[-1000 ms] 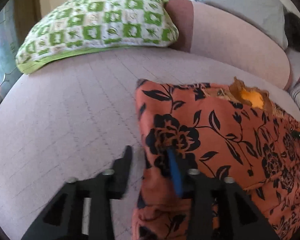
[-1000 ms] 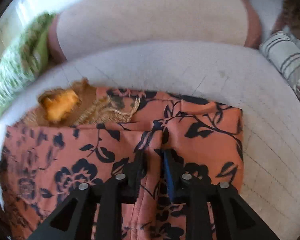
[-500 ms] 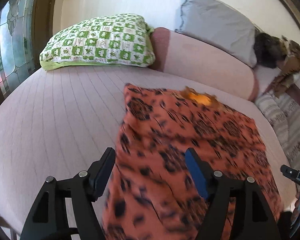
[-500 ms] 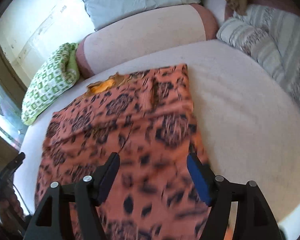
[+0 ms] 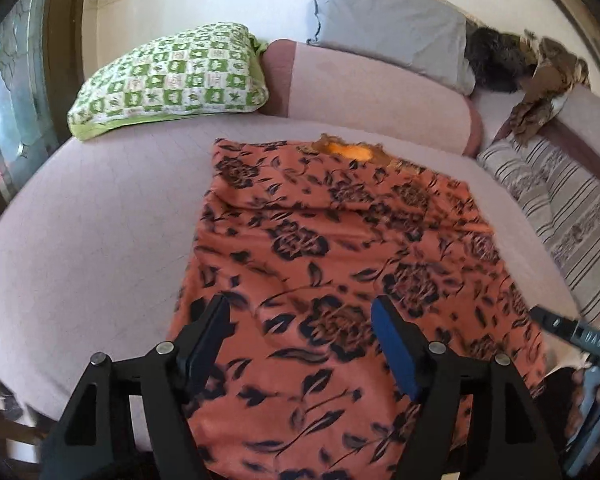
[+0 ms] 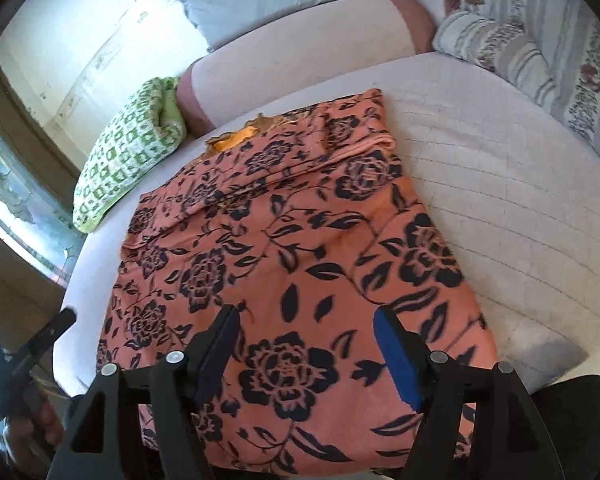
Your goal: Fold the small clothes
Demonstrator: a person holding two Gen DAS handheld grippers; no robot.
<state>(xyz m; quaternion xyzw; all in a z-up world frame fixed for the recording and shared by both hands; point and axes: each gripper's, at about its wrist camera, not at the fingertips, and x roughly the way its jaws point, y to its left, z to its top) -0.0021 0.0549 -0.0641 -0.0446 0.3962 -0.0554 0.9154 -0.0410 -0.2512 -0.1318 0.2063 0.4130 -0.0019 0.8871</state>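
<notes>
An orange garment with black flowers (image 5: 340,248) lies spread on the pale pink sofa seat (image 5: 100,232), its near end hanging over the front edge. A yellow-orange neckline patch (image 5: 350,151) shows at its far end. It also shows in the right wrist view (image 6: 300,248), with a fold ridge across its far part. My left gripper (image 5: 300,336) is open and empty, raised above the garment's near part. My right gripper (image 6: 306,344) is open and empty, also raised above the near part. The right gripper's tip (image 5: 572,330) shows at the left wrist view's right edge.
A green checked pillow (image 5: 172,76) lies at the back left. A grey cushion (image 5: 392,24) leans on the pink backrest (image 5: 380,96). Striped cushions (image 5: 560,208) lie at the right, with dark and brown cloth (image 5: 540,76) behind them. A window (image 6: 12,200) is at the left.
Both grippers let go of the garment, opened and drew back and up from it. The garment now lies spread flat on the seat.
</notes>
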